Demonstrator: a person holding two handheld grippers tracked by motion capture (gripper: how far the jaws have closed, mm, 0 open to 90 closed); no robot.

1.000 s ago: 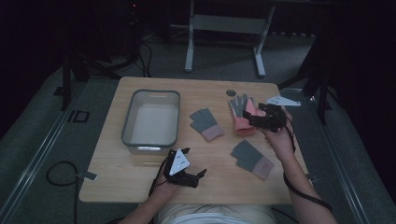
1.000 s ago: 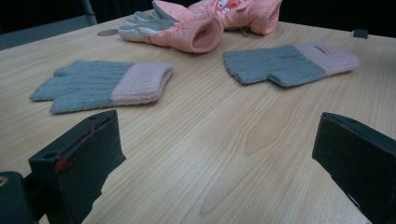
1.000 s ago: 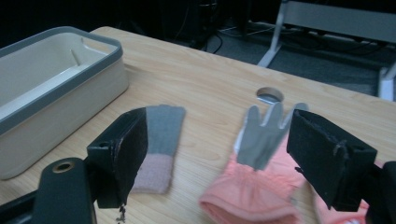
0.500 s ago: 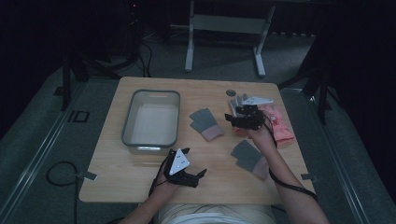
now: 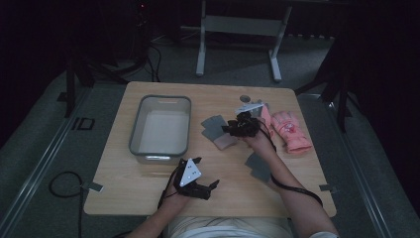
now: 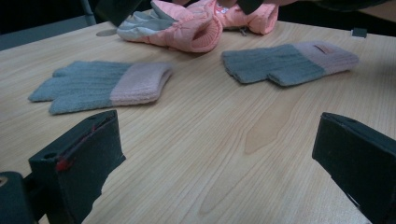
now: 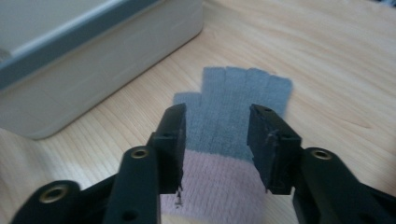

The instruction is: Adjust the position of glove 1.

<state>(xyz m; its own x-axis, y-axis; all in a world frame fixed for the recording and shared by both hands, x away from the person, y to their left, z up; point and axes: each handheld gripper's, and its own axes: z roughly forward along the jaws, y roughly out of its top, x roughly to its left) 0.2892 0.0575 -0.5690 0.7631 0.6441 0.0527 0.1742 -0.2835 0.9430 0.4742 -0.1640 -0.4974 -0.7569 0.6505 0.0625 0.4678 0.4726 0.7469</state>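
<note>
Item: 1 grey-and-pink knit glove (image 7: 233,126), flat on tabletop (image 5: 148,183) right of bin (image 5: 161,125). Right gripper (image 7: 216,140) jaws, just closing, straddle it ungripped; we pinch its cuff squarely. Left gripper (image 6: 215,163) jaws open, empty.

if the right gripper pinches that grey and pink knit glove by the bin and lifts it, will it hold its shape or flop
Probably flop: the grey and pink knit glove lies thin and flat on the table, so its ends should droop from the right gripper. It looks light. The ribbed knit likely grips well, though pushing may bunch it.
</note>
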